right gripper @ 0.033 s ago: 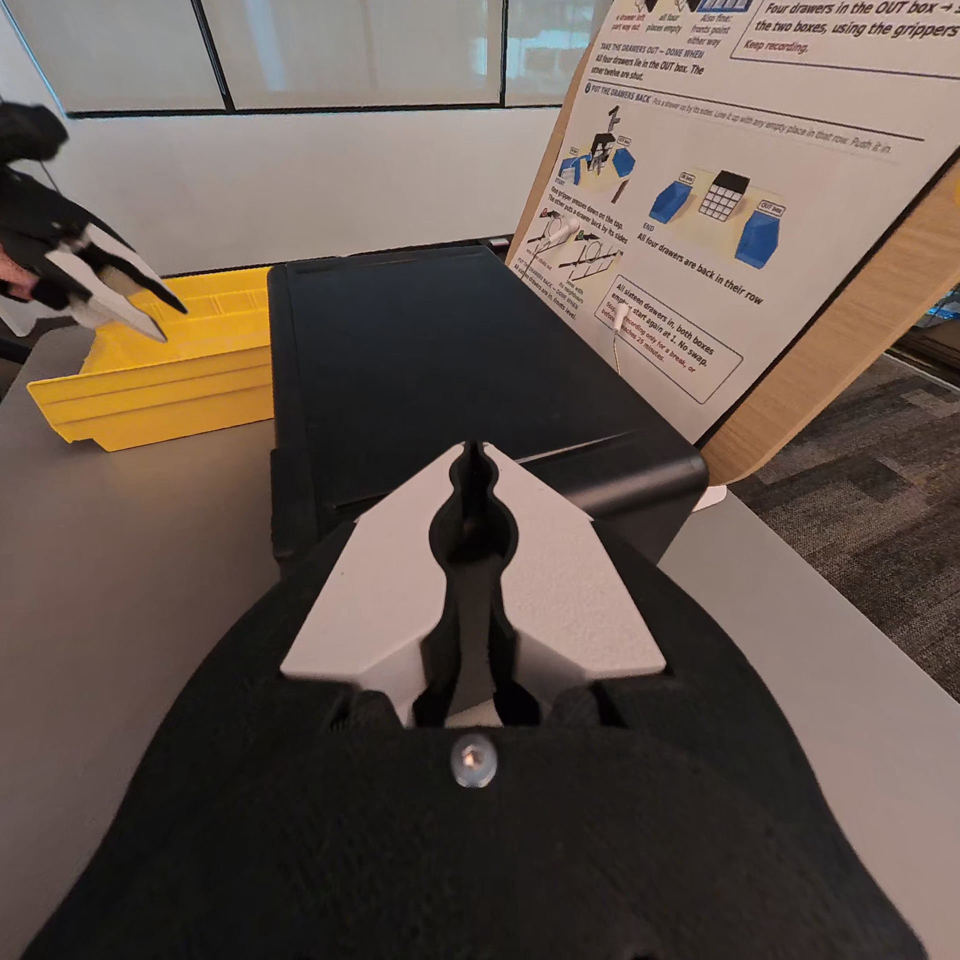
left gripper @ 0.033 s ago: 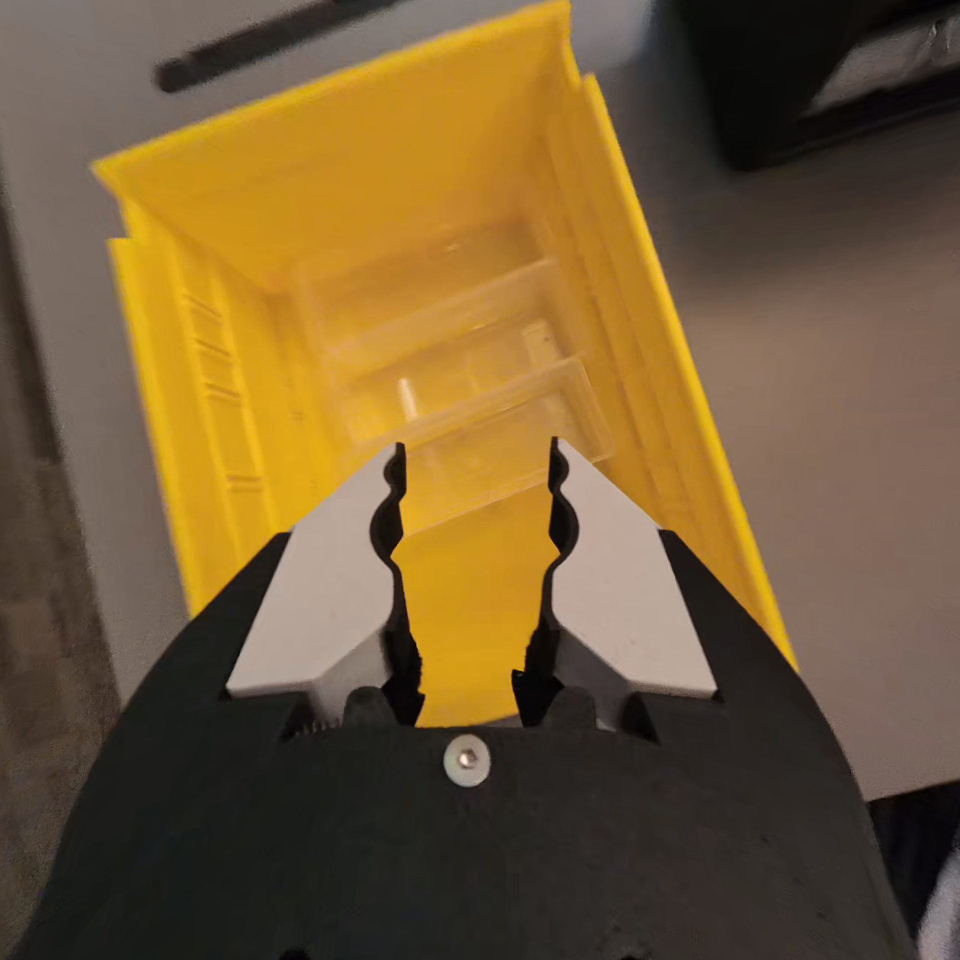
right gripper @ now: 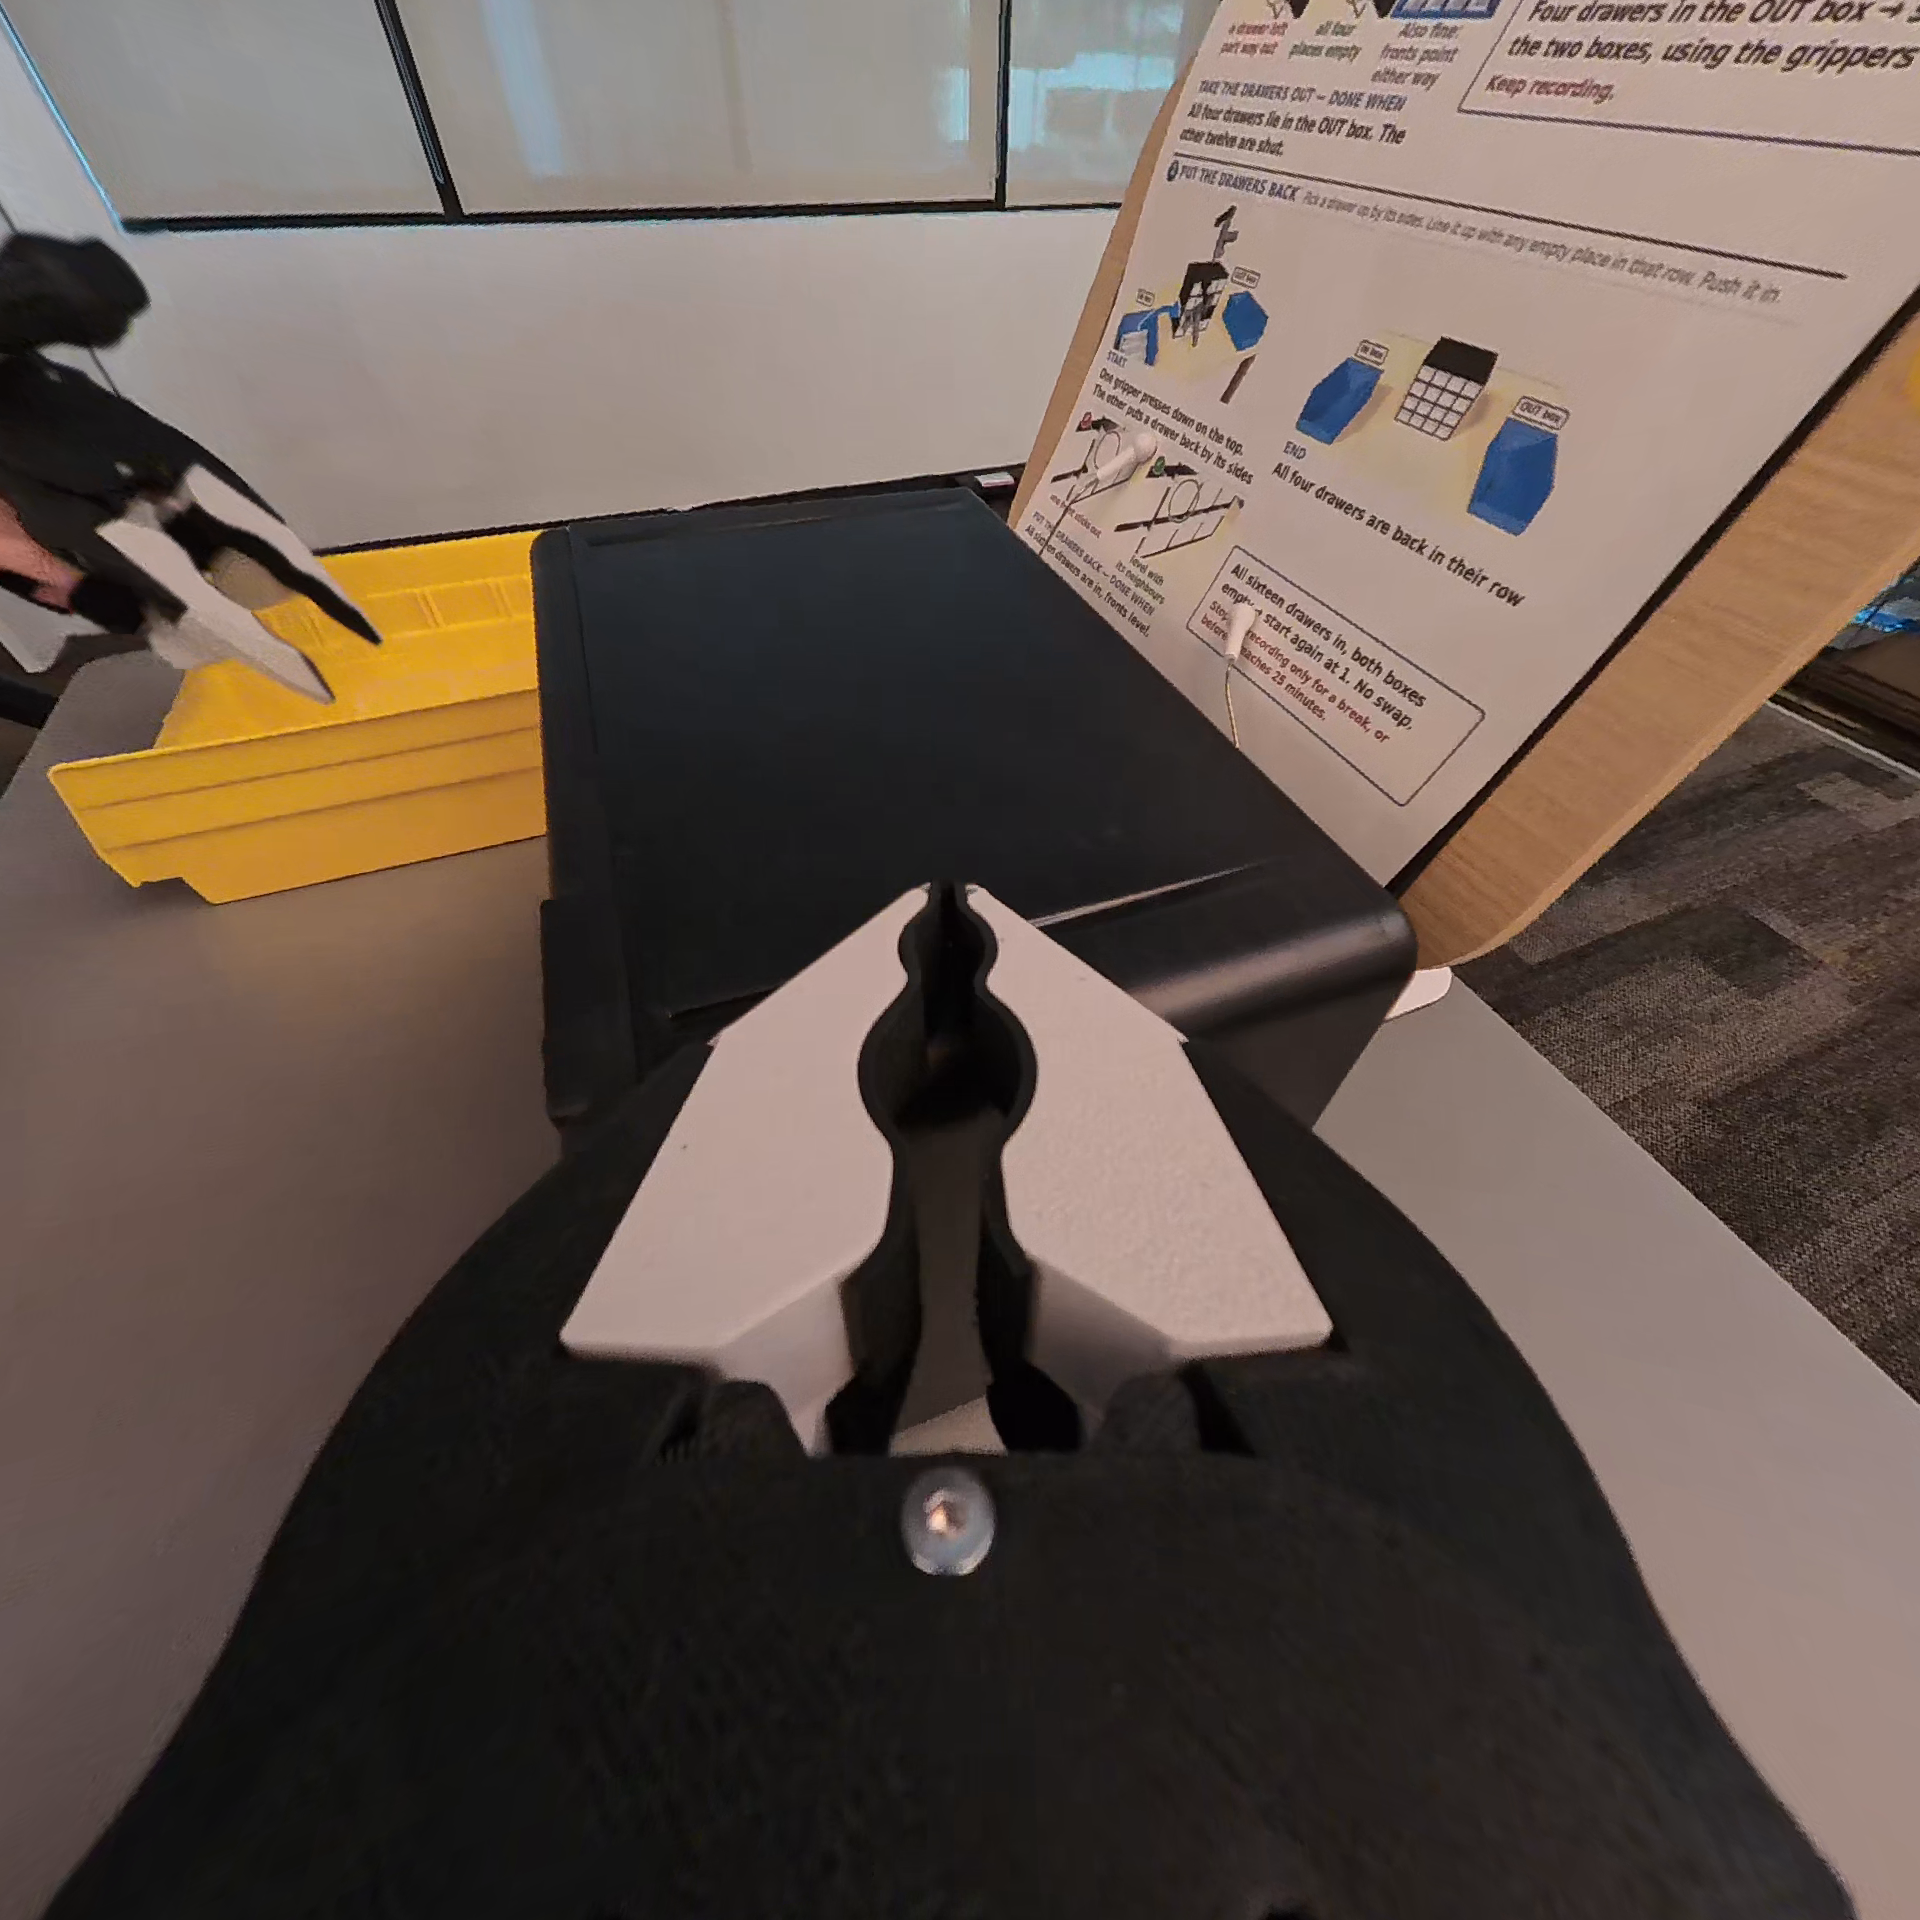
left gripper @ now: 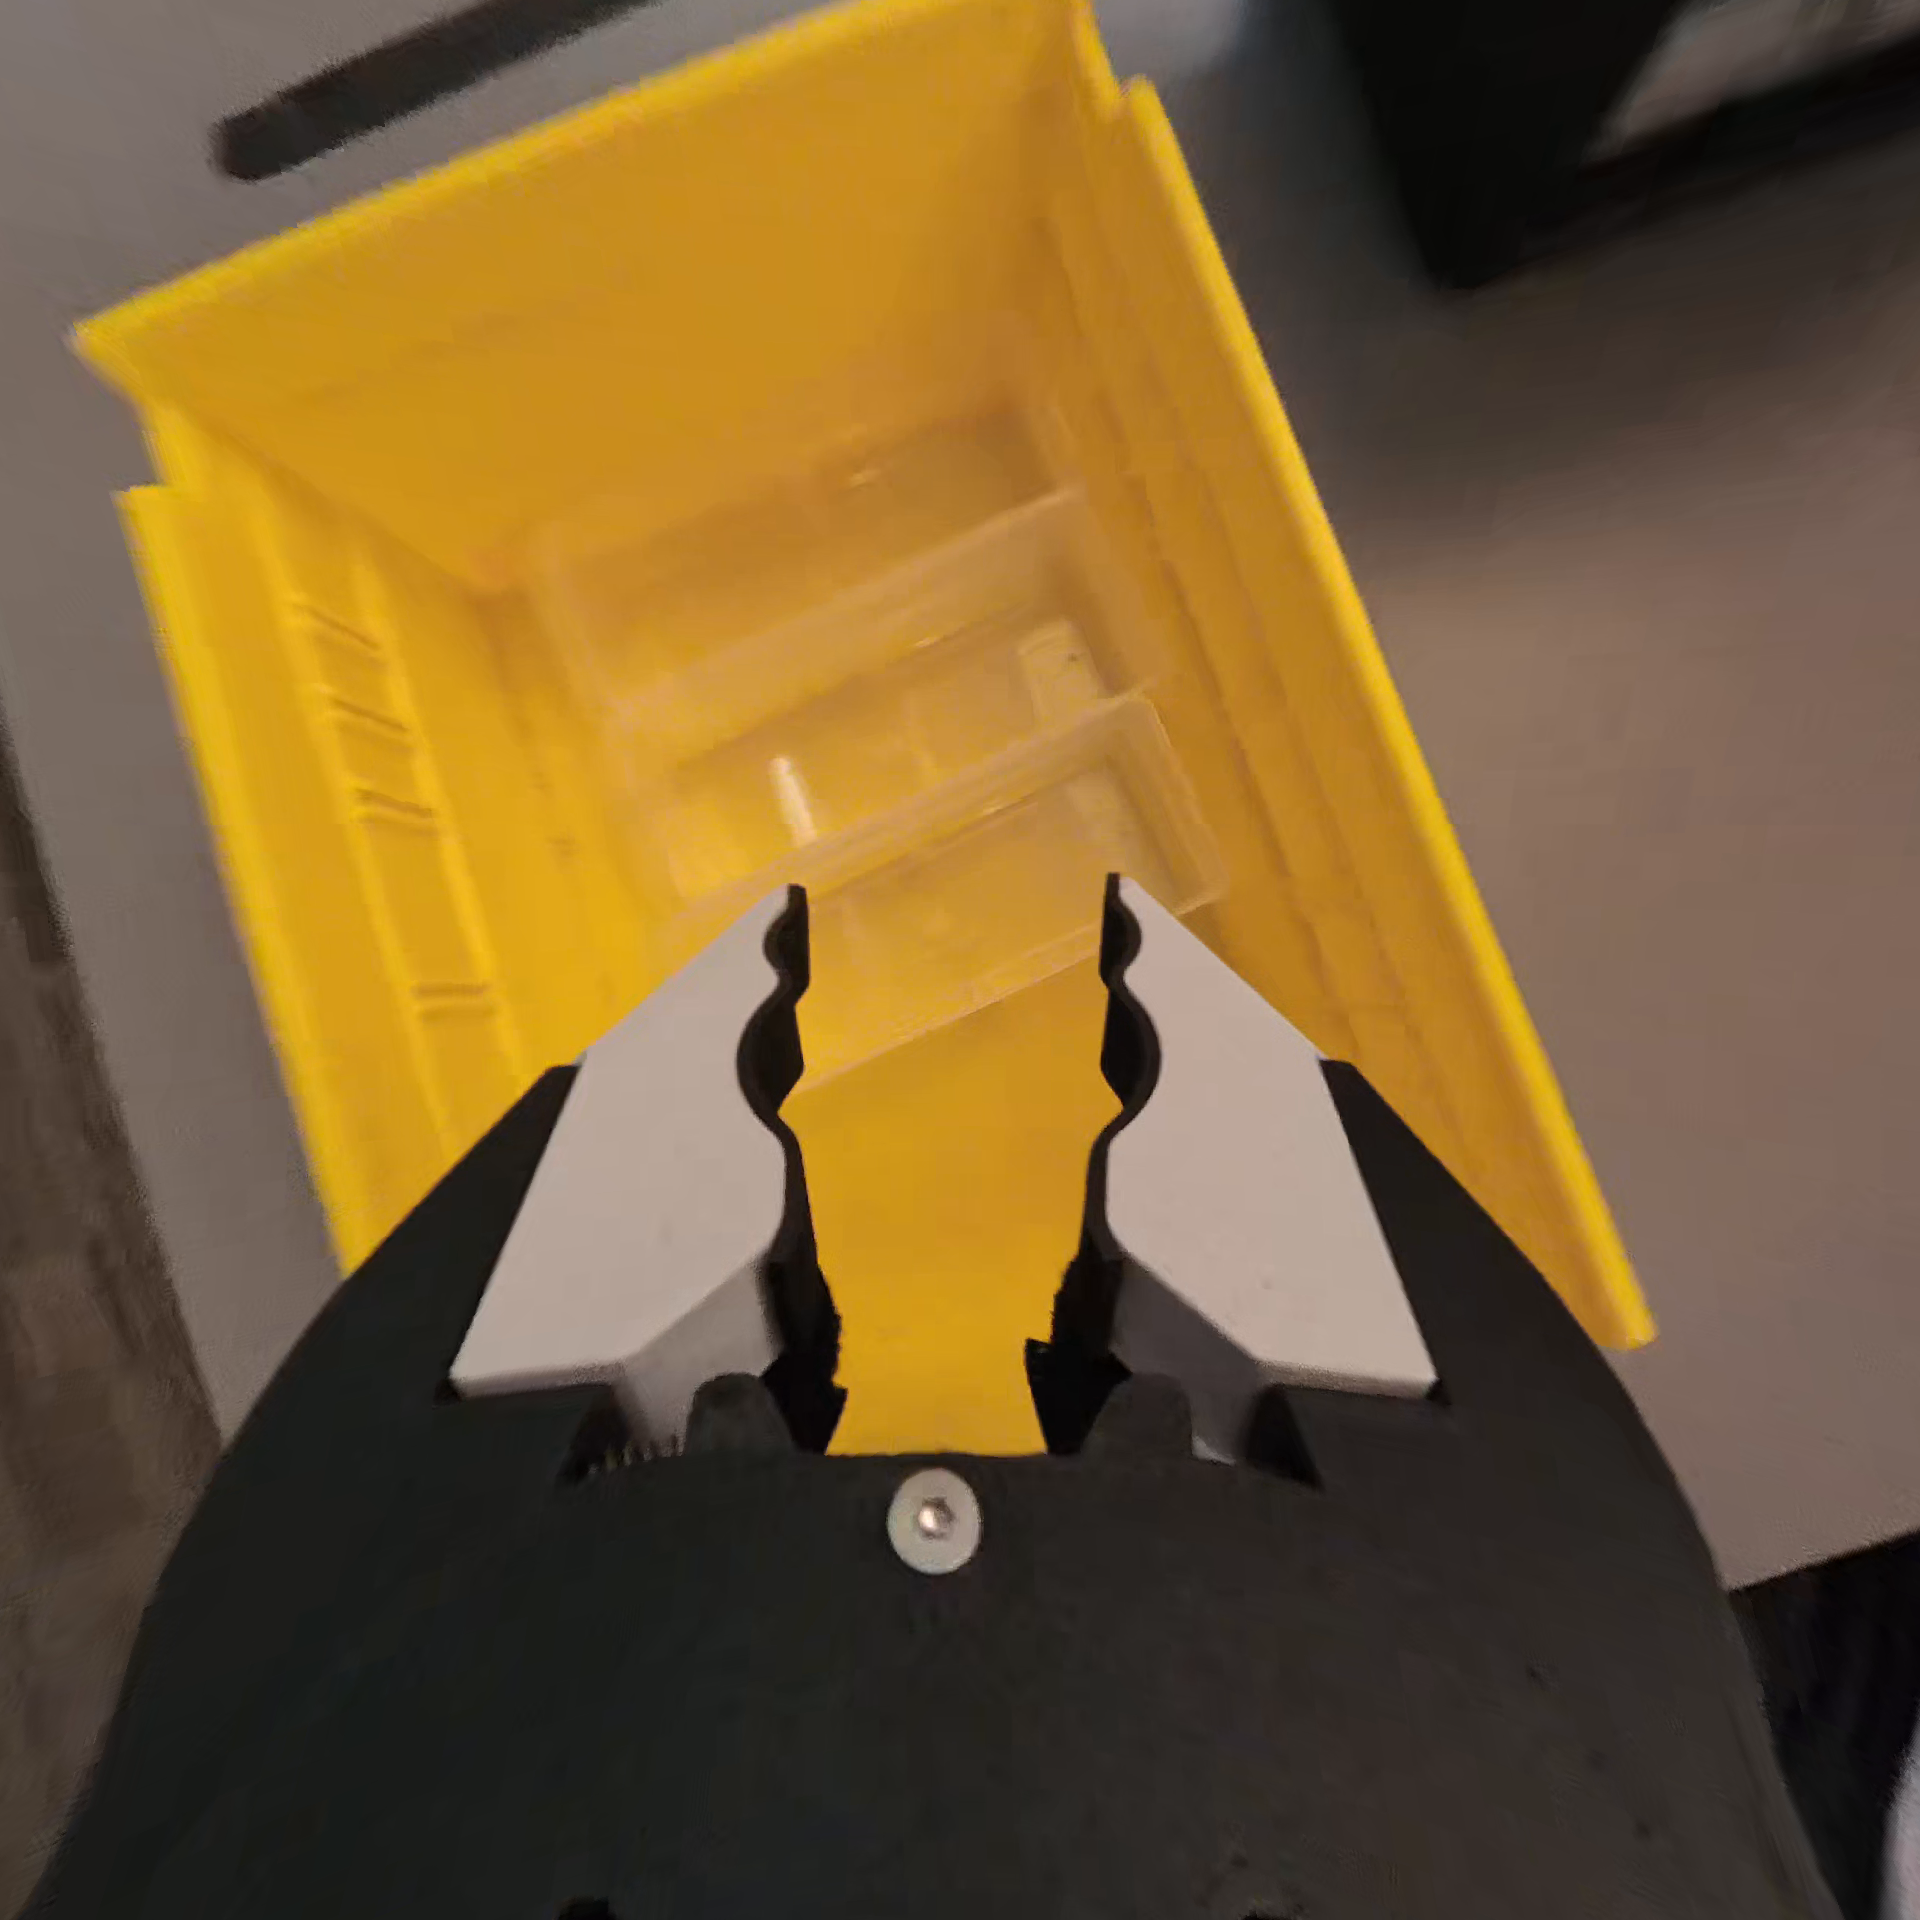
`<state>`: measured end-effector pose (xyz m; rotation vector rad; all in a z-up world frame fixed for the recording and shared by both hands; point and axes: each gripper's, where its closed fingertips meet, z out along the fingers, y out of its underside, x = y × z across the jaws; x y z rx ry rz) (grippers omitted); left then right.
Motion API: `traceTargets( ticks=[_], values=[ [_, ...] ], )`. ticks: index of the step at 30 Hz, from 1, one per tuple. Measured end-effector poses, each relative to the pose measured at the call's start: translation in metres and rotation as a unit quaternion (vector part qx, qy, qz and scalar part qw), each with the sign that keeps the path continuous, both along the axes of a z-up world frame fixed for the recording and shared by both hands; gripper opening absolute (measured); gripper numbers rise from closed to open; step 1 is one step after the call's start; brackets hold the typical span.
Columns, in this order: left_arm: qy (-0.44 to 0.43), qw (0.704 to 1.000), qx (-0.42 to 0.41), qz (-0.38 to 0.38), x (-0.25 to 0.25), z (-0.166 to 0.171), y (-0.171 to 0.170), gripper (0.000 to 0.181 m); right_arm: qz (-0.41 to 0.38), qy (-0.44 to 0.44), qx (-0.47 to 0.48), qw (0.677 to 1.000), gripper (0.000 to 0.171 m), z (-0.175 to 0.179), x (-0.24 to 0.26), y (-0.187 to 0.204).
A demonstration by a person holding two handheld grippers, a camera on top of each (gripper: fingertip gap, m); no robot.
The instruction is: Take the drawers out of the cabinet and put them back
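My left gripper (left gripper: 951,894) is open and empty. It points down into a yellow bin (left gripper: 623,416), just above clear plastic drawers (left gripper: 935,790) lying in the bin's bottom. The right wrist view shows this gripper (right gripper: 348,665) over the bin (right gripper: 343,769) at the far left. The black cabinet (right gripper: 883,707) stands in the middle of the table, seen from above its top. My right gripper (right gripper: 943,894) is shut and empty, at the cabinet's near top edge. The cabinet's drawer front is hidden.
A grey table (right gripper: 260,1143) bears everything. A wooden board with an instruction sheet (right gripper: 1455,416) leans right of the cabinet. Carpet floor (right gripper: 1714,987) lies beyond the table's right edge. A black rod (left gripper: 416,94) lies behind the bin. My right fingertips sit around 45 centimetres from my left ones. The black rod (left gripper: 416,94) is about 35 centimetres from my left fingertips.
My left gripper has dropped a little lower and closer into the yellow bin. My right gripper has not moved.
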<state>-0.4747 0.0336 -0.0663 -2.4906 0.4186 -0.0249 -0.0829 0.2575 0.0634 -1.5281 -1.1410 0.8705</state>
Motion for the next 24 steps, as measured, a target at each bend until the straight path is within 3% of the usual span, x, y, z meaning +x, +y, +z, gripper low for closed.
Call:
traceTargets(
  ticks=[3, 5, 11, 13, 19, 24],
  values=[
    [0.006, 0.993, -0.019, -0.113, 0.011, -0.022, -0.008, 0.055, -0.005, 0.0, -0.003, 1.0, 0.0, 0.0, 0.0, 0.0],
    [0.005, 0.988, -0.049, -0.146, 0.009, -0.035, -0.015, 0.055, -0.007, -0.001, -0.005, 1.0, 0.0, 0.0, 0.0, 0.0],
    [0.058, 0.979, -0.131, -0.142, -0.017, -0.075, -0.019, 0.055, -0.013, -0.013, 0.001, 1.0, 0.0, 0.0, 0.0, 0.001],
    [0.048, 0.979, -0.139, -0.143, -0.014, -0.078, -0.021, 0.043, -0.01, -0.009, -0.003, 1.0, 0.0, 0.0, 0.0, 0.001],
    [0.044, 0.984, -0.101, -0.14, -0.007, -0.052, -0.035, 0.01, -0.008, -0.009, -0.005, 1.0, 0.0, 0.0, 0.0, 0.002],
    [0.112, 0.989, -0.005, -0.096, 0.007, 0.02, -0.04, 0.001, -0.008, -0.012, -0.003, 1.0, 0.0, 0.0, -0.001, 0.002]
  ],
)
